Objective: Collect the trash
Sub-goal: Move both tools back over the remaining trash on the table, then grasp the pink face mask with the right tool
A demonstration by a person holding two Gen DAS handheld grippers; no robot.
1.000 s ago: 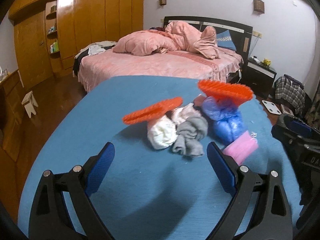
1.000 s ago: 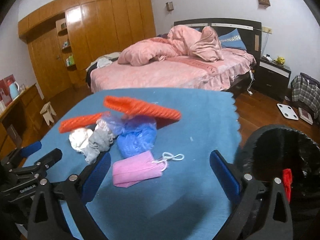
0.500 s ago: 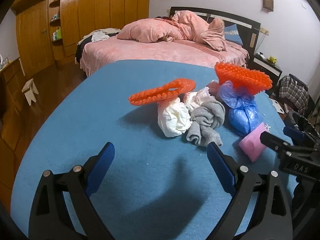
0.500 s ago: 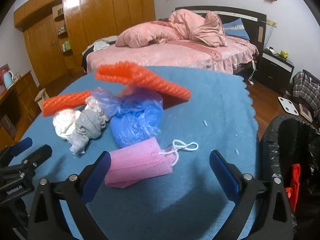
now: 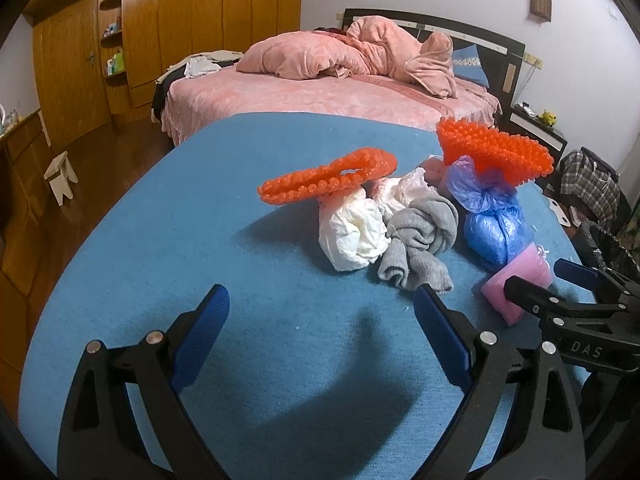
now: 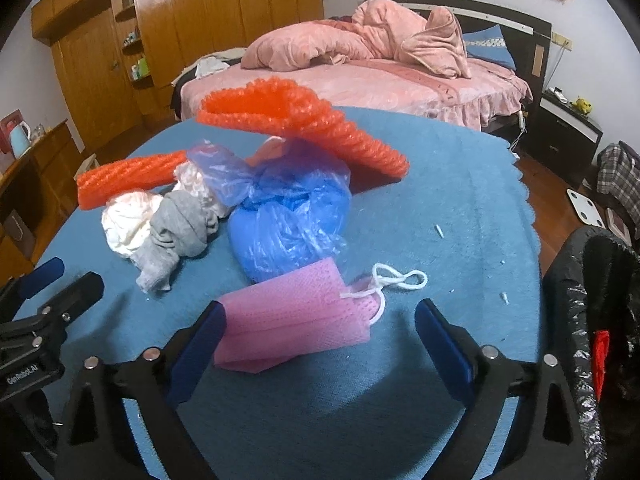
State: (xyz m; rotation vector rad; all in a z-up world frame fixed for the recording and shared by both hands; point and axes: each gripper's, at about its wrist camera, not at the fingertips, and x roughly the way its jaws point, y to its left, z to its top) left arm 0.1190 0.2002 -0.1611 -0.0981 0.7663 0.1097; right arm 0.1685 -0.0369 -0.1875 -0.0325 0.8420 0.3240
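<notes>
A home bedroom.
A bed (image 5: 332,100) with rumpled pink bedding (image 5: 352,52) stands at twelve o'clock, a wooden wardrobe wall (image 5: 200,24) at eleven, a dark nightstand (image 6: 568,136) at two, beyond the blue-covered table (image 5: 200,248).

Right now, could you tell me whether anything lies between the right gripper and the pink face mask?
Nothing visible does. The right gripper is open with the pink face mask lying directly between its fingers on the blue cloth; the blue plastic bag lies behind it.
</notes>
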